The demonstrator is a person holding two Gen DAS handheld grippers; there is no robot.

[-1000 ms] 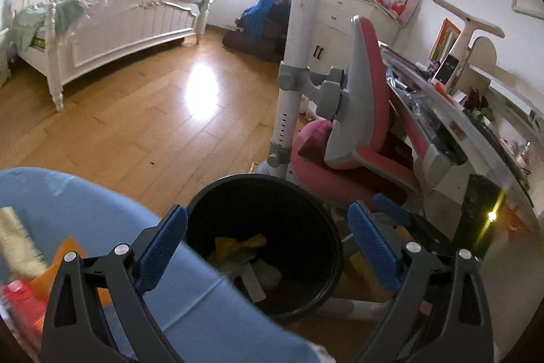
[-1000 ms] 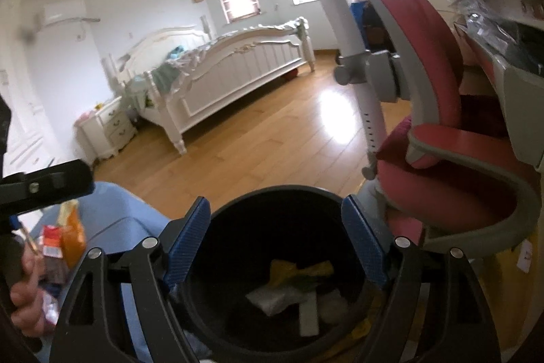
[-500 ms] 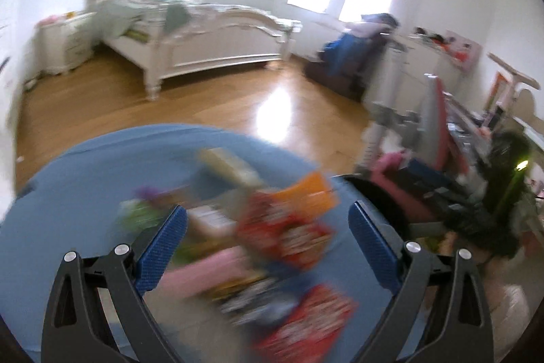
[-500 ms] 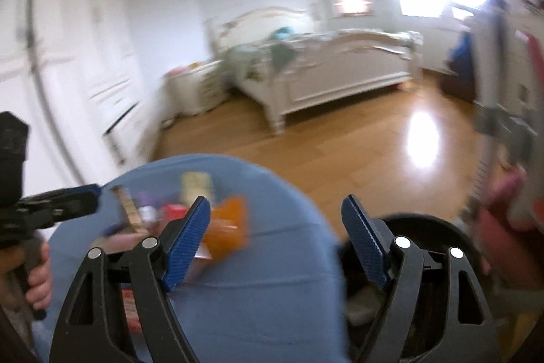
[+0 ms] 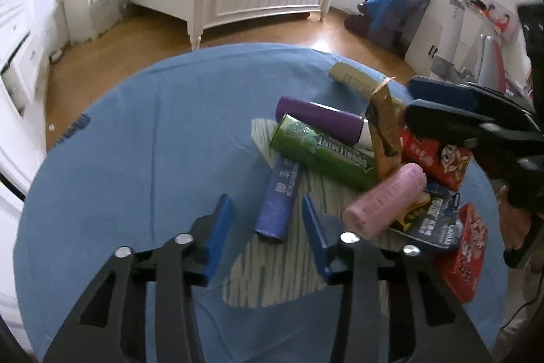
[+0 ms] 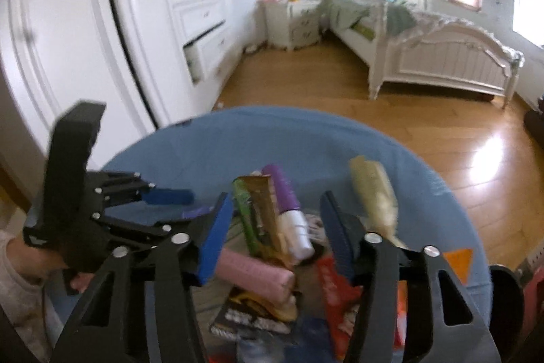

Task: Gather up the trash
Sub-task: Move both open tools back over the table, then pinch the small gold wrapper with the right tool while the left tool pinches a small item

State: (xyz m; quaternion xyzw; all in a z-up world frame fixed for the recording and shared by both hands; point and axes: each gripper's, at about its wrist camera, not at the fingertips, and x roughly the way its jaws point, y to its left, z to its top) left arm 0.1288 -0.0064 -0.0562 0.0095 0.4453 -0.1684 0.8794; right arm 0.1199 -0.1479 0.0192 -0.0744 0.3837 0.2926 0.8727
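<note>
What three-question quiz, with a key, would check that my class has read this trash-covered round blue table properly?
1. True or false: the left gripper is shut on the dark blue printed tube.
2. Which item lies directly against the green cylindrical Doublemint can, on its far side? A) purple tube with a white cap B) red snack box C) beige paper roll
3. Fill in: the pink cylindrical roll lies to the ____ of the dark blue printed tube in the left wrist view.

Key: 1 false, its jaws stand open around the tube's near end on the round blue table. 2 A. 3 right.
</note>
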